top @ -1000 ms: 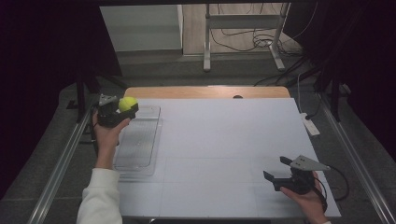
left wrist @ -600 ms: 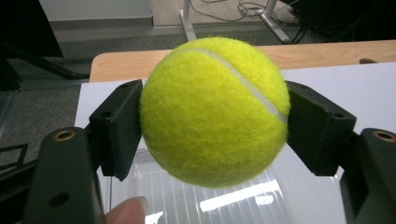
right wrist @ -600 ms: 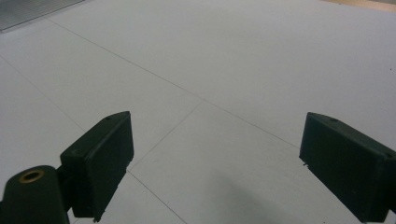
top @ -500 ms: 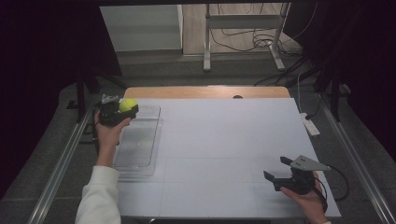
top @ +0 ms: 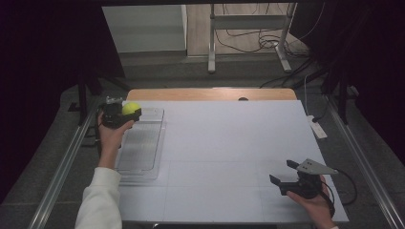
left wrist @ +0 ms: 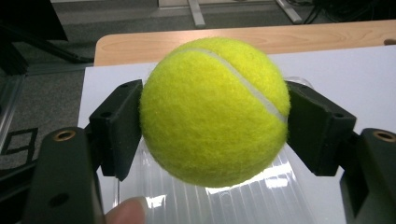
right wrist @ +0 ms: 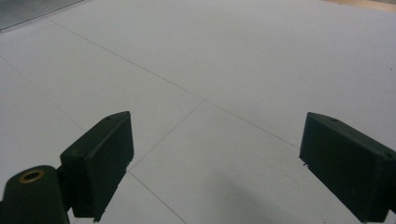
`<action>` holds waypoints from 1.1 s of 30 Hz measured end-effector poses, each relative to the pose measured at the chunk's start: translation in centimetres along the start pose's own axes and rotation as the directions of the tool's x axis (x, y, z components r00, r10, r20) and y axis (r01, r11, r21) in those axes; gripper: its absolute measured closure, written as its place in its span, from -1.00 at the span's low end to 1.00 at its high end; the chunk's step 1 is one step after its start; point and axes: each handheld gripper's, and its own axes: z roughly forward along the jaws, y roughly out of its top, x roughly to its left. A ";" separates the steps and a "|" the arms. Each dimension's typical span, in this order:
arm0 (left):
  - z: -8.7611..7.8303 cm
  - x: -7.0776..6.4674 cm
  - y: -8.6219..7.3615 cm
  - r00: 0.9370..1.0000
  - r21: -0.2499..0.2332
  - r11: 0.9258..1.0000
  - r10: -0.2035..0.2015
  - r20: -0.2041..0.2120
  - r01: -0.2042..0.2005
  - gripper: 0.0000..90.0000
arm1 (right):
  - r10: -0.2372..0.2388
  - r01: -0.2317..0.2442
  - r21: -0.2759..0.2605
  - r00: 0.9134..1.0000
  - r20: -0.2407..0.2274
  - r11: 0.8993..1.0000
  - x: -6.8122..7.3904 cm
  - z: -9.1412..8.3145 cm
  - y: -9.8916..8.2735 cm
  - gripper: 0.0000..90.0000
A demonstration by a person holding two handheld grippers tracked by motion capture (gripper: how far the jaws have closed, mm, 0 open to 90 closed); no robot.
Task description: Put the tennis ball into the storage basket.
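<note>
Barely anything moved since before: left tool [top: 125,115] stayed pinching the tennis ball [top: 131,108] above the far end of the clear tray [top: 143,152], far left of bench [top: 229,143]. Right tool [top: 286,176] hung spread, near right.

The tennis ball [left wrist: 214,112] is bright yellow-green with a curved white seam. Both grippers have black jaws. The clear plastic tray [top: 141,148] is ribbed with fine lines. The table cover [top: 229,143] is pale grey-white with thin lines; the table edge [top: 210,94] is light wood.
</note>
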 end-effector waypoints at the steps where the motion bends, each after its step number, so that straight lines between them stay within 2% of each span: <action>1: 0.1 0.0 0.0 1.000 0.008 1.000 0.003 -0.001 -0.003 -0.40 | 0.000 0.000 0.000 1.000 0.000 1.000 0.0 0.0 0.0 -0.77; 8: 0.9 -0.1 -0.3 1.000 0.048 0.999 0.012 -0.009 -0.012 -0.40 | 0.000 0.000 0.000 1.000 0.000 1.000 0.0 0.0 0.0 -0.77; 19: 1.7 -0.2 -0.6 1.000 0.081 0.997 0.018 -0.013 -0.017 -0.40 | 0.003 -0.003 0.002 1.000 -0.001 1.000 0.0 0.1 0.0 -0.77; 28: 2.3 -0.2 -0.9 0.999 0.120 0.992 0.034 -0.028 -0.031 -0.40 | 0.003 -0.003 0.001 1.000 0.000 1.000 0.0 0.0 0.0 -0.77; 33: 2.6 -0.3 -1.2 0.998 0.147 0.988 0.057 -0.035 -0.051 -0.40 | 0.002 -0.002 0.001 1.000 -0.003 1.000 0.0 0.0 0.0 -0.77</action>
